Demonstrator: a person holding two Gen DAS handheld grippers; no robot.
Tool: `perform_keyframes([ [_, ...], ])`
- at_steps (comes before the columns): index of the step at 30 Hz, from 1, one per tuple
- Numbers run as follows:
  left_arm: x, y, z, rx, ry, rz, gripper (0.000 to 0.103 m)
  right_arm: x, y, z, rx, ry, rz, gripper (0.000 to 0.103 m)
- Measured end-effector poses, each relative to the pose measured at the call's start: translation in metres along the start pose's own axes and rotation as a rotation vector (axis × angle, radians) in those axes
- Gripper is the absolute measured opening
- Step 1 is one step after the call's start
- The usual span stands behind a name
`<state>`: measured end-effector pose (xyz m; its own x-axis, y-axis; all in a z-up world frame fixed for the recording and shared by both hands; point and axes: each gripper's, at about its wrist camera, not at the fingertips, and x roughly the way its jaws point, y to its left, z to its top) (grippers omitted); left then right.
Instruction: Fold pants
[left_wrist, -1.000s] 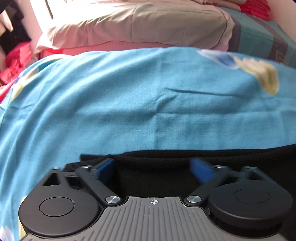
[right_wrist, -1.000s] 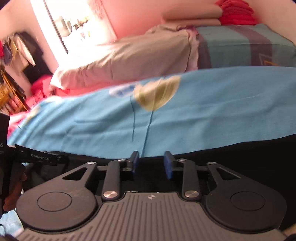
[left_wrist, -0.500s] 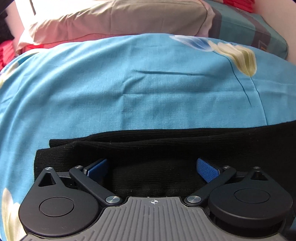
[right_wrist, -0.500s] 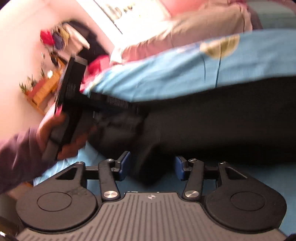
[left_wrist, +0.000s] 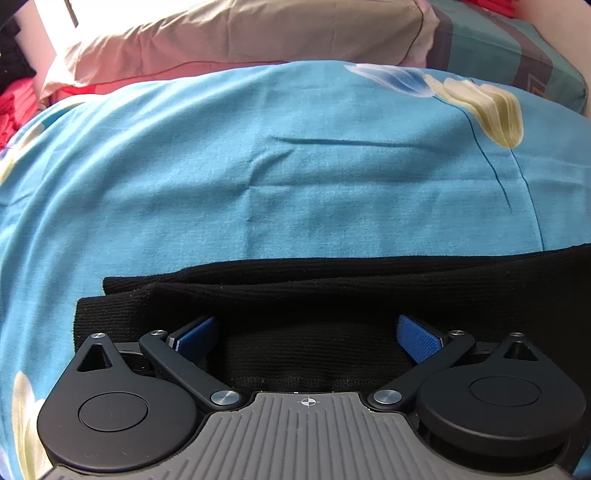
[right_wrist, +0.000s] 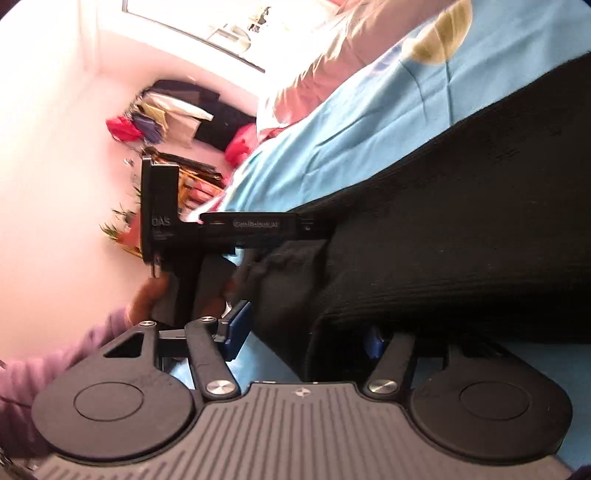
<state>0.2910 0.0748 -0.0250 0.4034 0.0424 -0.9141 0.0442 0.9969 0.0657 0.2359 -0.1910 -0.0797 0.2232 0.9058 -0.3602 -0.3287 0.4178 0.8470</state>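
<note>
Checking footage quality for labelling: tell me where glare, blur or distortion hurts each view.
Left wrist: sharp, but fisheye bows the blue bedsheet. Right wrist: the window is blown out, washing the wall; the sleeve is smeared; the black pants lose detail.

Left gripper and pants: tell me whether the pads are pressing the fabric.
Apart. The left wrist view shows both blue pads spread wide, with pants fabric between them and a gap at each pad; the left gripper is open.

Blue bedsheet (left_wrist: 295, 177) (flowered) — bright window (right_wrist: 207, 26).
</note>
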Motion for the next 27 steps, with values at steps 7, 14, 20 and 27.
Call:
perform_keyframes([
  [7, 0.001, -0.001, 0.002, -0.003, 0.010, 0.006, 0.103, 0.017, 0.016, -0.002, -0.103, 0.162, 0.026, 0.069],
  [14, 0.001, -0.001, 0.002, 0.001, 0.014, 0.004, 0.103, 0.017, 0.013, -0.026, -0.087, 0.210, 0.070, 0.068],
  [20, 0.001, 0.000, 0.001, 0.003, 0.007, 0.001, 0.103, -0.010, 0.012, -0.015, -0.056, 0.158, 0.036, 0.066],
  [27, 0.001, -0.001, 0.001, 0.003, 0.006, 0.001, 0.103, 0.015, 0.011, -0.020, -0.036, 0.161, 0.050, 0.069],
])
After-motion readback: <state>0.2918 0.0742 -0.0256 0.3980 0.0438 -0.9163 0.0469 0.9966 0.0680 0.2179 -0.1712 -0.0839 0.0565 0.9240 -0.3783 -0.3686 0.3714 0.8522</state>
